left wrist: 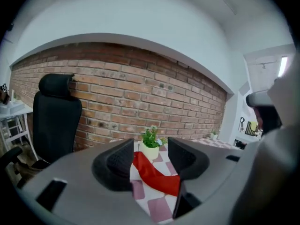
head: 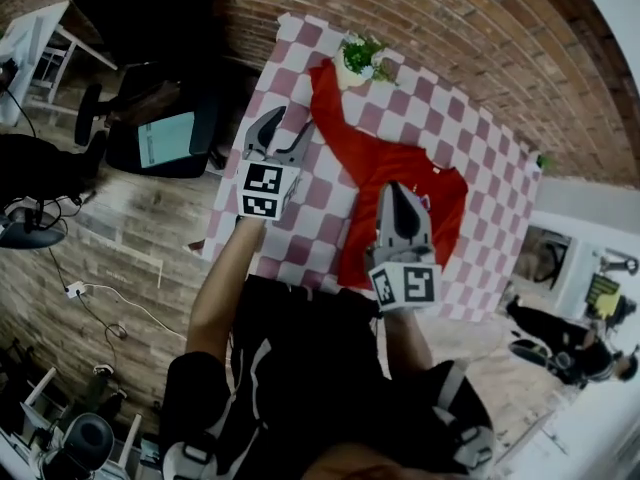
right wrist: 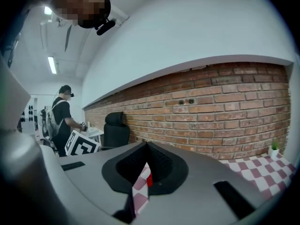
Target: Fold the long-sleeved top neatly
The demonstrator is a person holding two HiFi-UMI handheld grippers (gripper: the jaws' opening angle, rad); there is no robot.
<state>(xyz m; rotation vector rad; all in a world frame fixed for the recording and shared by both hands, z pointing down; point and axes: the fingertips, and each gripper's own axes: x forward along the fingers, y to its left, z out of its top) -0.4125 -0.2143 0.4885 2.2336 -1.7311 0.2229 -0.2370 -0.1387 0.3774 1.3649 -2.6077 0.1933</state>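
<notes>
Left gripper (head: 284,134) released over worktop (head: 484,140) left side; right gripper (head: 399,194) clenched, apparently empty, above red top (head: 392,164)

A pink-and-white checked tablecloth (head: 480,148) covers the table, which stands against a red brick wall (head: 450,28). At the cloth's far edge, near the wall, a small green plant in a white pot (head: 360,60) stands upright. A black office chair (left wrist: 56,121) with a headrest stands left of the table, close to the wall. Further left is a white side table (head: 40,38). A white cable (head: 120,303) trails across the floor. In the right gripper view, a person in dark clothes (right wrist: 61,121) stands at a white table, under a ceiling strip light (right wrist: 51,64).
</notes>
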